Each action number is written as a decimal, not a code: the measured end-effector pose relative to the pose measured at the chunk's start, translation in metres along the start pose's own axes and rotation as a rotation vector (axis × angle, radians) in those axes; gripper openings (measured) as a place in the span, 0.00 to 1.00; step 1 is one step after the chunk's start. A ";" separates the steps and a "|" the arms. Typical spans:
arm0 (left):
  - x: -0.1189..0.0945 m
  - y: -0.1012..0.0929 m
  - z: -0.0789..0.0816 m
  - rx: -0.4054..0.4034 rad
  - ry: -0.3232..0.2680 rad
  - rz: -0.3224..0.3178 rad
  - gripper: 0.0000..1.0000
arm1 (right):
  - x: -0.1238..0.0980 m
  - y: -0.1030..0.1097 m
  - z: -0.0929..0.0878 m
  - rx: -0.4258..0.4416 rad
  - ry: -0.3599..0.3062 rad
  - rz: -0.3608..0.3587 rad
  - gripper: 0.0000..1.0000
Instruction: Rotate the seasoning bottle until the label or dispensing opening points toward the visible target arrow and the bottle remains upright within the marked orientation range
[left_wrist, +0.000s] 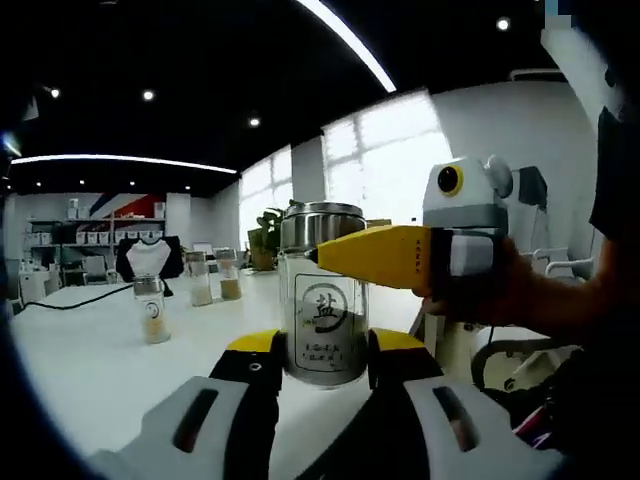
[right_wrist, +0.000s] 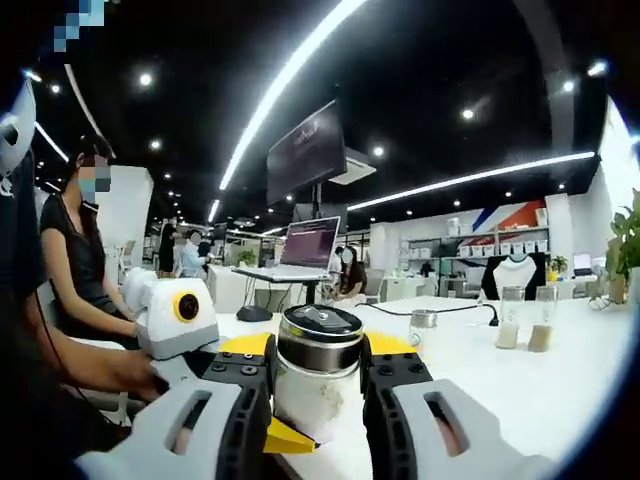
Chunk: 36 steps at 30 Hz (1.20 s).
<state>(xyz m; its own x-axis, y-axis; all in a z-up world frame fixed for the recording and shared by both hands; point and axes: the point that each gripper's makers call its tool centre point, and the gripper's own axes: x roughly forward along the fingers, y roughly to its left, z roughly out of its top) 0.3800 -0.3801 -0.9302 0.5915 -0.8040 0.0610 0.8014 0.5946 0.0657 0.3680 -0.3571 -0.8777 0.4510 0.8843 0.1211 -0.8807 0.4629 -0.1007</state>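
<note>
The seasoning bottle (left_wrist: 325, 320) is clear glass with a steel lid; it stands upright on the white table (left_wrist: 90, 370), its printed label facing the left gripper view. My left gripper (left_wrist: 325, 345) has its yellow-tipped jaws pressed against the bottle's lower sides. My right gripper (left_wrist: 335, 252) comes in from the right, one yellow jaw crossing just under the lid. In the right gripper view the bottle (right_wrist: 320, 340) sits tight between my right gripper's (right_wrist: 318, 385) black pads. The left gripper (right_wrist: 270, 392) reaches in from the left, lower down.
Three small jars (left_wrist: 152, 310) (left_wrist: 201, 278) (left_wrist: 229, 275) stand further back on the table, with a black cable (left_wrist: 75, 297) beside them. Across the table are a laptop on a stand (right_wrist: 305, 245) and a seated person (right_wrist: 80, 250). A hand (left_wrist: 470, 295) holds the right gripper.
</note>
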 end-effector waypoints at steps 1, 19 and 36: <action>0.000 -0.001 -0.001 -0.005 0.004 -0.011 0.36 | 0.000 0.001 -0.001 -0.003 0.004 0.008 0.31; 0.004 0.007 -0.005 0.053 0.042 0.141 0.34 | 0.005 -0.010 -0.007 0.014 0.014 -0.089 0.32; 0.007 0.016 -0.008 0.120 0.048 0.237 0.35 | 0.003 -0.028 -0.011 0.064 0.018 -0.244 0.31</action>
<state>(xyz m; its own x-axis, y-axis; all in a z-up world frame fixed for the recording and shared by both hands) 0.3977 -0.3768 -0.9370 0.7671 -0.6401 0.0414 0.6255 0.7608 0.1729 0.3952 -0.3667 -0.8852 0.6535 0.7479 0.1163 -0.7524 0.6586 -0.0077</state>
